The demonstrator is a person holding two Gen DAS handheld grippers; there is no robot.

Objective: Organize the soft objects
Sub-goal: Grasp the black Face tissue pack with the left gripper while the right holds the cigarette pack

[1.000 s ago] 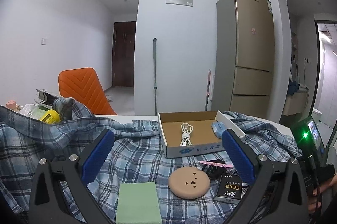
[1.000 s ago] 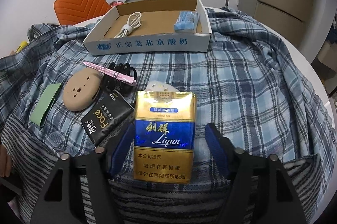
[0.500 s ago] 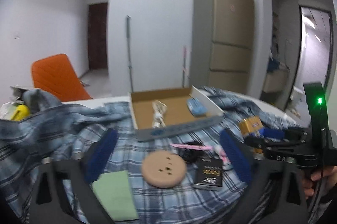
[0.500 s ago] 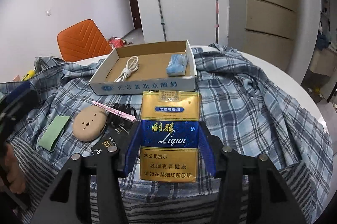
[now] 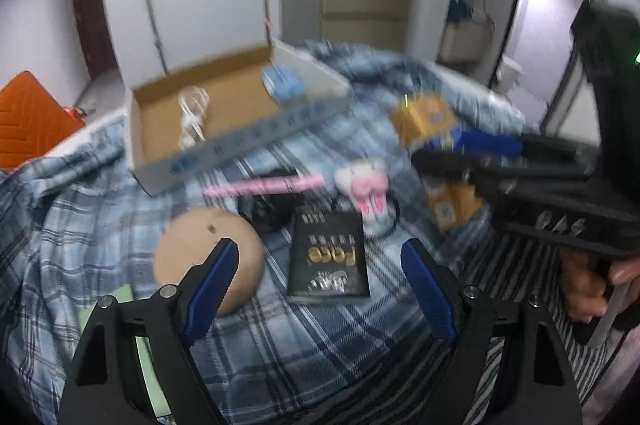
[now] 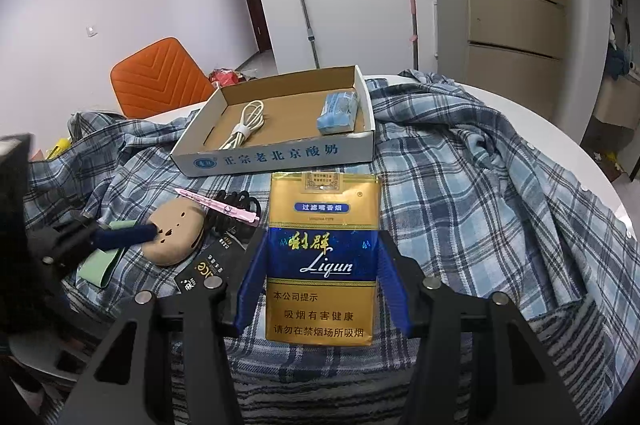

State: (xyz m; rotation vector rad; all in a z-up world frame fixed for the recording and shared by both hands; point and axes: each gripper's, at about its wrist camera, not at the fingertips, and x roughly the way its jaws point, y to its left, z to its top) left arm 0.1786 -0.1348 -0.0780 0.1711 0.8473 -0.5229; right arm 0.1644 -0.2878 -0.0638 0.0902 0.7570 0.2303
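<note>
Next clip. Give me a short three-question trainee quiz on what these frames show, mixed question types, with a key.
1. True or false: the right gripper grips the gold-and-blue cigarette pack between its fingers.
2. Which two things lie in the cardboard box?
A. white cable and blue packet
B. pink hair clip and black sachet
C. tan round pad and green sponge
3. Fill in: the left gripper hovers over the black ____, fingers apart.

Key: 1 true; 2 A; 3 sachet.
</note>
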